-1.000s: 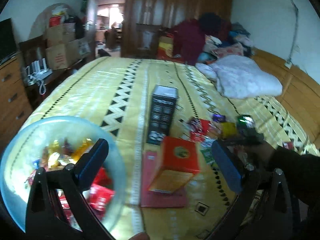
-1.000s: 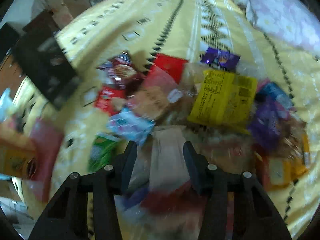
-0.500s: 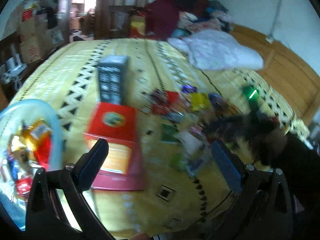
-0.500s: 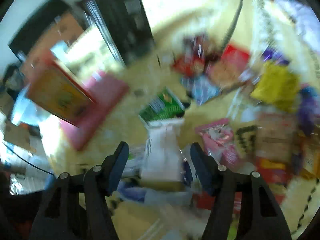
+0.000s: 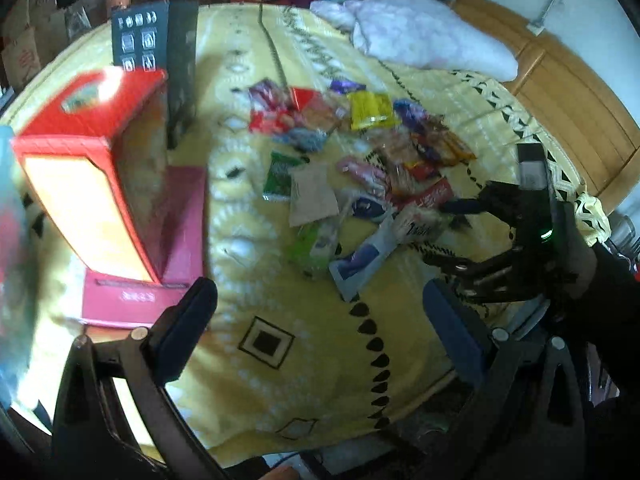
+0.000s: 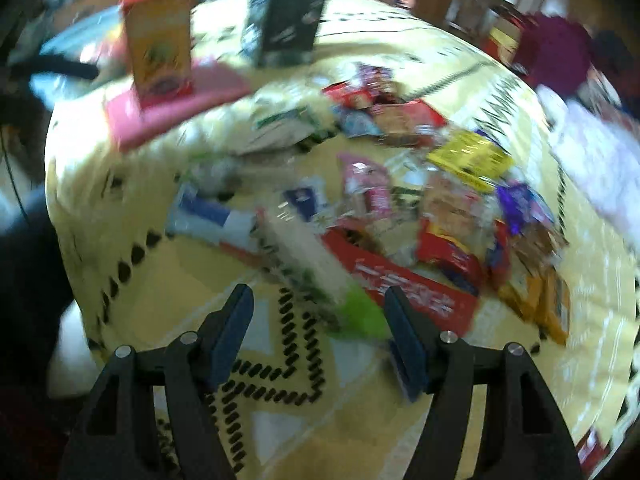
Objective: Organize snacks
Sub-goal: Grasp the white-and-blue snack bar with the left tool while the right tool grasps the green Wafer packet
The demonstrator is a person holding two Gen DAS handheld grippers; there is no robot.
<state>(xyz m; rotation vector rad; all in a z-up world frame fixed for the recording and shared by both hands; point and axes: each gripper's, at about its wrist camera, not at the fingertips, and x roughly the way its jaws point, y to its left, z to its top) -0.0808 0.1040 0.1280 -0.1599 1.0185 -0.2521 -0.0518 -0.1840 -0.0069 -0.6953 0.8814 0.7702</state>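
Yellow bedspread [image 5: 304,360] carries scattered snack packets [image 5: 360,168] at centre frame. Left gripper [image 5: 320,312] fingers stand apart, empty. Right gripper [image 6: 320,320] fingers are opening, a blurred packet between them.

The right wrist view was smeared by motion, so print on the snack packets [image 6: 404,216] could not be read (nor the label on the orange box [image 6: 160,36]). In the left wrist view a pale blue thing [image 5: 10,216] was cut off by the left edge, too blurred to identify.
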